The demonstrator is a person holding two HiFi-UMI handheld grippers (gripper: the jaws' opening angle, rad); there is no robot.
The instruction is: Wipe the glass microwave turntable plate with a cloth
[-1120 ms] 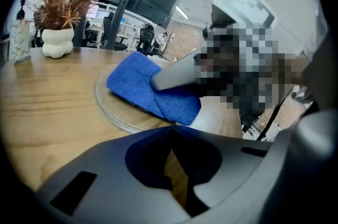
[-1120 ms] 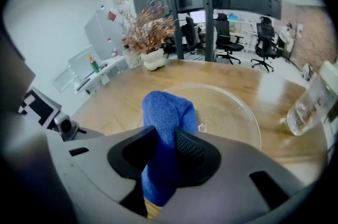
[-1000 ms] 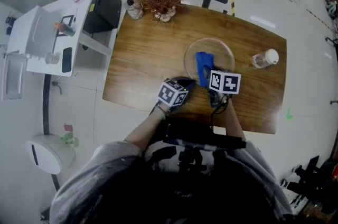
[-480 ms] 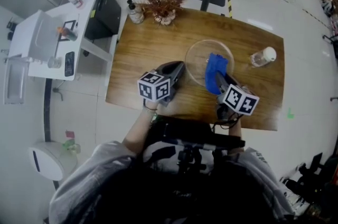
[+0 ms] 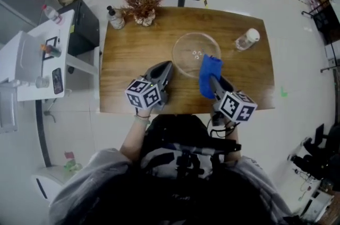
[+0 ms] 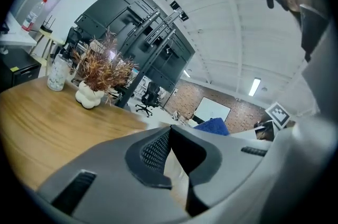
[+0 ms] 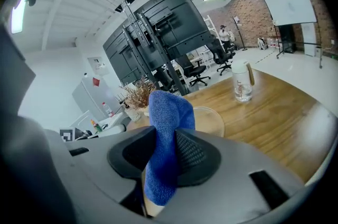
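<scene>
Right hand-held gripper (image 5: pixel 213 80) has drawn back, pinching blue cloth (image 5: pixel 209 71) by the plate (image 5: pixel 179 55); left hand-held gripper (image 5: pixel 168 66) seemingly pressed together.

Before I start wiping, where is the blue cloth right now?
In the head view, the blue cloth is clamped in the right gripper, at the right edge of the clear glass plate.

The left tongs (image 5: pixel 167 68) and right tongs (image 5: pixel 214 81) are smooth grey with dark ribbed pads (image 7: pixel 193 153). Behind each sits a black-and-white marker cube (image 5: pixel 143 94). Further back are grey sleeves (image 5: pixel 87 181).
</scene>
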